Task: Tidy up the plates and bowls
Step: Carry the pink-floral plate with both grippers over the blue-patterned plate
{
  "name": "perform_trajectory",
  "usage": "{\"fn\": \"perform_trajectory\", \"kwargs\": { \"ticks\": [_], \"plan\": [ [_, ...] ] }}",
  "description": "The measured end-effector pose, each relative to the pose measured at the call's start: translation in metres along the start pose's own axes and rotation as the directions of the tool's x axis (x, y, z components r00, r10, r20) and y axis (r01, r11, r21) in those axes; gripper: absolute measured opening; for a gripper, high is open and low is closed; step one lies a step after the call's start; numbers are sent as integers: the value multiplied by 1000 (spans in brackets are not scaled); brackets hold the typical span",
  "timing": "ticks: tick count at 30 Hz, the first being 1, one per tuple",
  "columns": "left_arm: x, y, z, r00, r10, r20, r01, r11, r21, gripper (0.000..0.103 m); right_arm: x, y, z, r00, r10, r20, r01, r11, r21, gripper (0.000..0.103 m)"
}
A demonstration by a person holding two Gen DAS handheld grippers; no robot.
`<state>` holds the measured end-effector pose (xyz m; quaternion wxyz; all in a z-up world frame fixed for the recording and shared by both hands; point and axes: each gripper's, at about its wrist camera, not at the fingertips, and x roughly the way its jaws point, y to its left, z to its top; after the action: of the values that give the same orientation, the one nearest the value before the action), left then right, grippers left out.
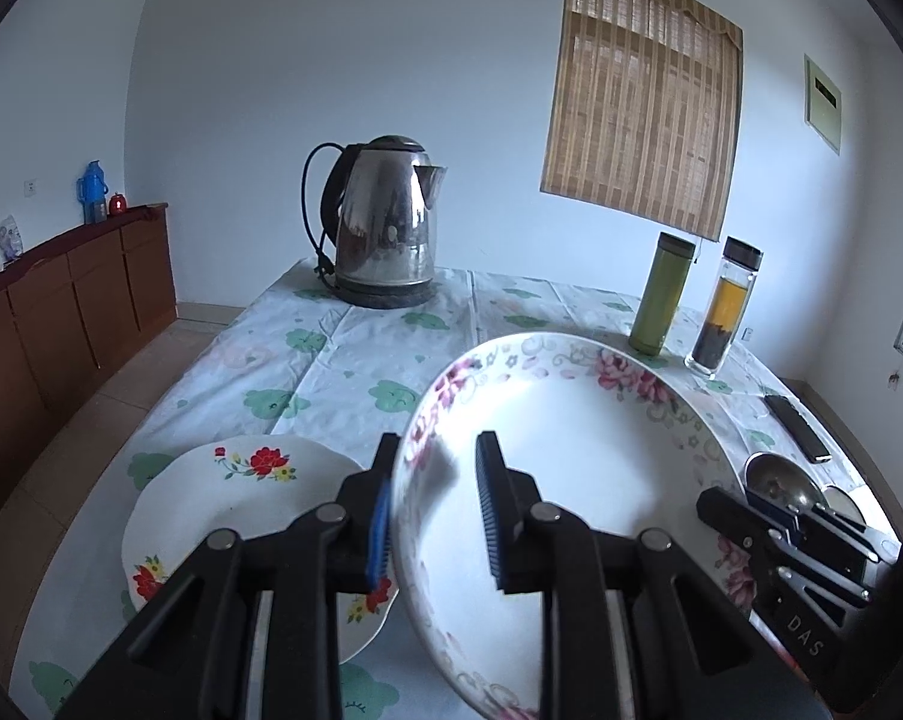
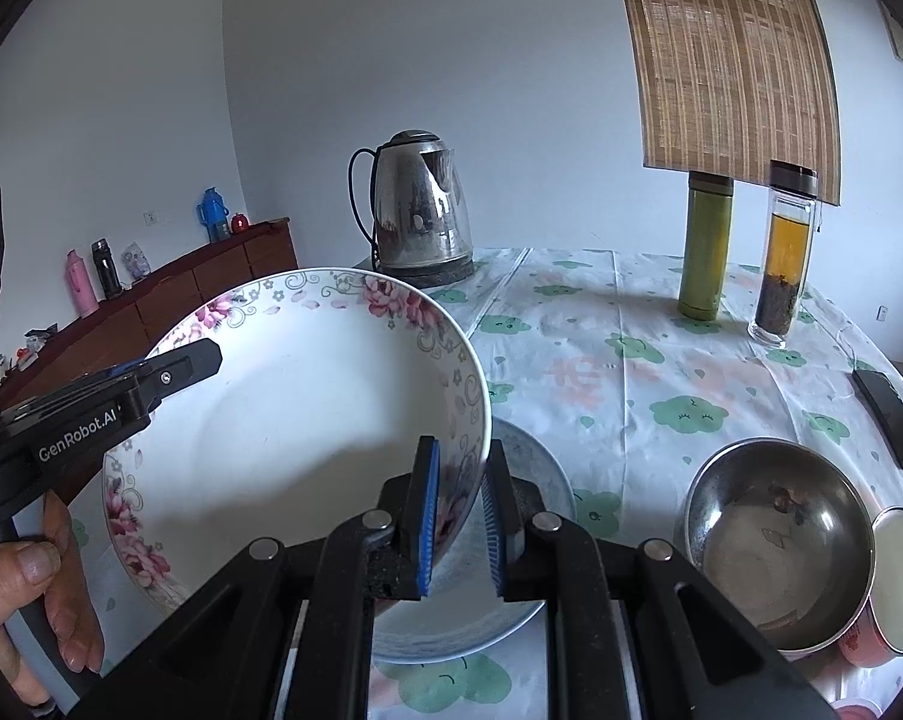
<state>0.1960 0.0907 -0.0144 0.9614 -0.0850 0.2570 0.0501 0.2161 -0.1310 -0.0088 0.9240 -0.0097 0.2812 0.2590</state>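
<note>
You are holding the flowered bowl up off the table, tilted, with both grippers. Your left gripper is clamping its near rim, one blue pad inside and one outside; your right gripper is pinching the opposite rim the same way. "GenRobot.AI" is showing in white on the left gripper's side (seen from the right wrist), and "DAS" on the right one. A red-flowered plate is lying below on the tablecloth

Table, kettle, 2 bottles, plate
</note>
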Motion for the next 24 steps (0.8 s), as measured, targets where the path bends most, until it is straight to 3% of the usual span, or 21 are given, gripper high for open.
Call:
{"fn": "perform_trajectory", "kwargs": {
  "ticks": [12,24],
  "plan": [
    [23,-9,-2,999,-37,-22,37,999,10,22,11,-15,-4,998,-56,-18,57,997,52,15],
    [50,-6,-13,995,-62,-76,62,998,-15,22,20,-17,-7,994,-102,-37,103,994,31,15]
  ]
}}
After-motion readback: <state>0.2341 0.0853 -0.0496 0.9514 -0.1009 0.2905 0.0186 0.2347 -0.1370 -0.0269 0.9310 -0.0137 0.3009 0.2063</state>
